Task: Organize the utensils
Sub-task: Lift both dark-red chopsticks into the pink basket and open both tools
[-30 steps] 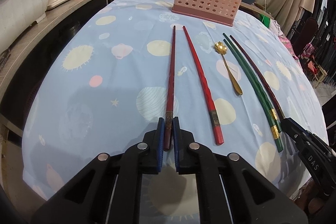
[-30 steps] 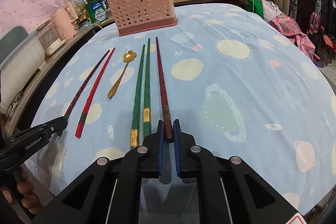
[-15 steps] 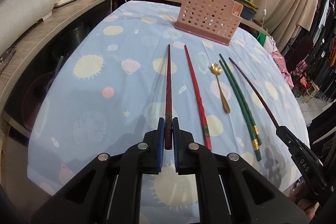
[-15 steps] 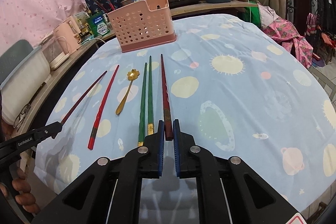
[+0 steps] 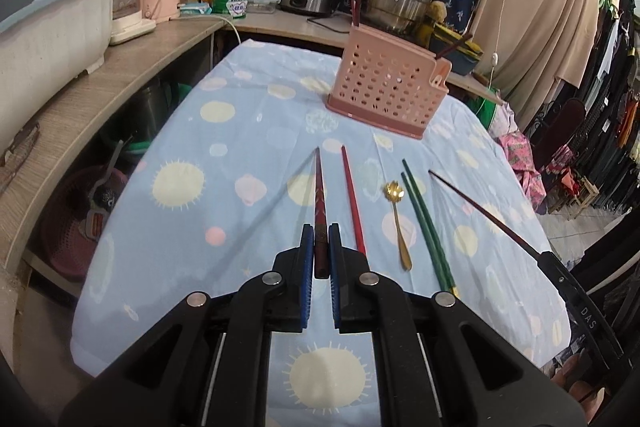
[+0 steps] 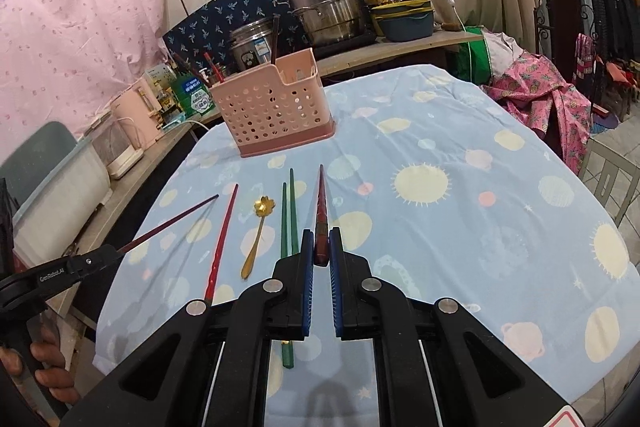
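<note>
Chopsticks fill both our tools: the left tool [image 5: 321,247] is clenched on one dark red chopstick [image 5: 320,195], the right tool [image 6: 321,247] on another dark red chopstick [image 6: 321,211], both raised off the worktop [image 6: 460,227]. Nearer us than the pink basket [image 6: 276,111], a bright red chopstick [image 6: 221,239], a gold spoon [image 6: 256,239] and two green chopsticks [image 6: 289,219] lie side by side on the cloth. The basket stands upright beyond their tips, at the far edge.

Open cloth [image 6: 460,155] right of the pink caddy [image 6: 272,111] — spoon [image 6: 256,235] and green chopsticks [image 6: 289,211] clutter the middle.
</note>
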Tool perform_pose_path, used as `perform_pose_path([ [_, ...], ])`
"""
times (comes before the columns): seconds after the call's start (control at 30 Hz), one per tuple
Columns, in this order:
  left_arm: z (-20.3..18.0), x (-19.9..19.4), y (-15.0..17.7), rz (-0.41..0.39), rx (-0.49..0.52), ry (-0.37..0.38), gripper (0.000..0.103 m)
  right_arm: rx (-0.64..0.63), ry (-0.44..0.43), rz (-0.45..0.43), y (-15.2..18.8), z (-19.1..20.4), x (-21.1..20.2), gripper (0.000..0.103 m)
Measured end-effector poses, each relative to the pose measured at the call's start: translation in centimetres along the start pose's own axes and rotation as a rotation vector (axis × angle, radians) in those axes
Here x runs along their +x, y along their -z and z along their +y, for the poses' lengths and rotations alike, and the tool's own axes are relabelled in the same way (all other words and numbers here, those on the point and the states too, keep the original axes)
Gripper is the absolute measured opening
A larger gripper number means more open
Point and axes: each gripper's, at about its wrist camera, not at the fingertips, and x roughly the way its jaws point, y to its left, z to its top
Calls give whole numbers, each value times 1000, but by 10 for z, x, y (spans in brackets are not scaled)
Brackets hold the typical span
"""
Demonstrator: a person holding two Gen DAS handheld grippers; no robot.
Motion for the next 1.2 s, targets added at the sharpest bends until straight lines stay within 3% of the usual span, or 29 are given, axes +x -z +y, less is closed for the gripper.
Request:
perform_pose_path([
  [0.83,-24,-47,-101,-265,32,24,7,15,-47,-239,-89,6,-40,8],
  [1.2,-44,-53,-141,-352,51,51,7,21,-83,-322,-130,11,-37,8],
])
